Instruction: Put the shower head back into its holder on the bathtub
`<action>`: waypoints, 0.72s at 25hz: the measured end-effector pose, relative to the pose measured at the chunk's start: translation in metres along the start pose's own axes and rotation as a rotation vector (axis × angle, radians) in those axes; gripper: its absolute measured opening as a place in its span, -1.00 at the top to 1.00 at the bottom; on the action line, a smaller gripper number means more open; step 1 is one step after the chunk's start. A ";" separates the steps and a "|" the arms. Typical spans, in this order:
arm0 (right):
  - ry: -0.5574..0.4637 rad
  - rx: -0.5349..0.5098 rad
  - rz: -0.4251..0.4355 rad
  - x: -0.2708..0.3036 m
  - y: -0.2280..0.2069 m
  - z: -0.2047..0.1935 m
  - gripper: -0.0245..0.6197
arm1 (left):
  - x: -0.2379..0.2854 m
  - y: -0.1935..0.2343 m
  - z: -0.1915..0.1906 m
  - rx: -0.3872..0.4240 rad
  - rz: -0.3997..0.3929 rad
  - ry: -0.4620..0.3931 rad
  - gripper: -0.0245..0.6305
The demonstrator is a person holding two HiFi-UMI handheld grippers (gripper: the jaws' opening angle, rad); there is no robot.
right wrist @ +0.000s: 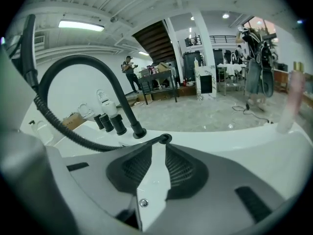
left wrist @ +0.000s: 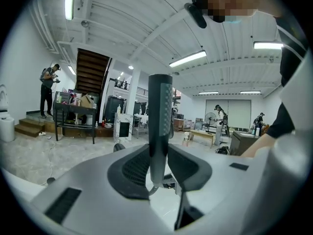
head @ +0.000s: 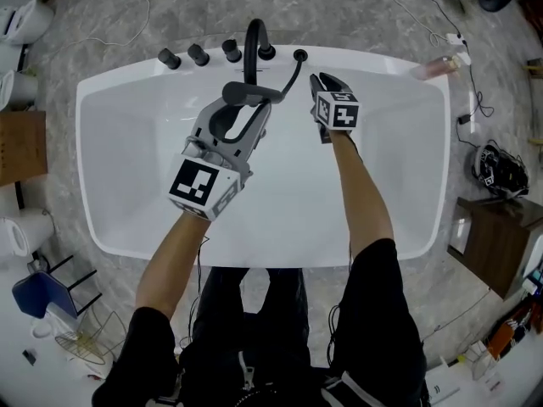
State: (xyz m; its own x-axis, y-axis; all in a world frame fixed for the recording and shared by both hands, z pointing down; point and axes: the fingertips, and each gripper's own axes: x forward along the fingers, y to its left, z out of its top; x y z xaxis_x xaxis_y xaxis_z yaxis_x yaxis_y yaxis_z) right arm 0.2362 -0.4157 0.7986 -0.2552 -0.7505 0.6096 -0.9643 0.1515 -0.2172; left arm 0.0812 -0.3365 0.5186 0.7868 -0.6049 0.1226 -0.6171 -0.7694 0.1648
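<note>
The dark shower head [head: 243, 94] hangs over the white bathtub [head: 119, 142], just in front of the black tap. My left gripper [head: 246, 102] is shut on its handle [left wrist: 160, 121], which stands upright between the pads. Its black hose [head: 293, 76] runs from the head to the round holder [head: 299, 55] on the tub's back rim. My right gripper [head: 322, 81] hovers just right of the holder [right wrist: 165, 139]; its jaws stand a little apart with nothing between them. The hose [right wrist: 73, 131] curves away to the left there.
The arched black spout [head: 254, 36] and a row of black knobs [head: 198, 54] stand on the back rim left of the holder. A pink bottle [head: 437, 68] sits on the rim's right corner. Cables, a wooden cabinet [head: 496, 236] and toilets lie around the tub.
</note>
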 end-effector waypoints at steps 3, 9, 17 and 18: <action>-0.013 0.022 0.003 -0.021 0.000 -0.003 0.69 | 0.014 -0.003 0.008 0.015 0.005 0.000 0.52; -0.054 0.019 0.000 -0.068 -0.001 -0.001 0.75 | 0.043 -0.010 0.019 0.052 0.022 -0.005 0.52; -0.090 0.025 -0.006 -0.132 0.000 -0.021 0.79 | 0.078 -0.020 0.033 0.082 0.033 -0.024 0.52; -0.096 0.043 -0.012 -0.140 -0.001 -0.025 0.80 | 0.083 -0.021 0.031 0.087 0.036 -0.018 0.52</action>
State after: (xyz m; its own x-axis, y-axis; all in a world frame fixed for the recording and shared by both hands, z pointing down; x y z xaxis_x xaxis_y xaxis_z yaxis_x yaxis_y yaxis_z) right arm 0.2715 -0.2947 0.7322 -0.2339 -0.8103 0.5373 -0.9627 0.1158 -0.2444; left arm 0.1596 -0.3768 0.4954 0.7642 -0.6356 0.1096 -0.6439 -0.7614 0.0744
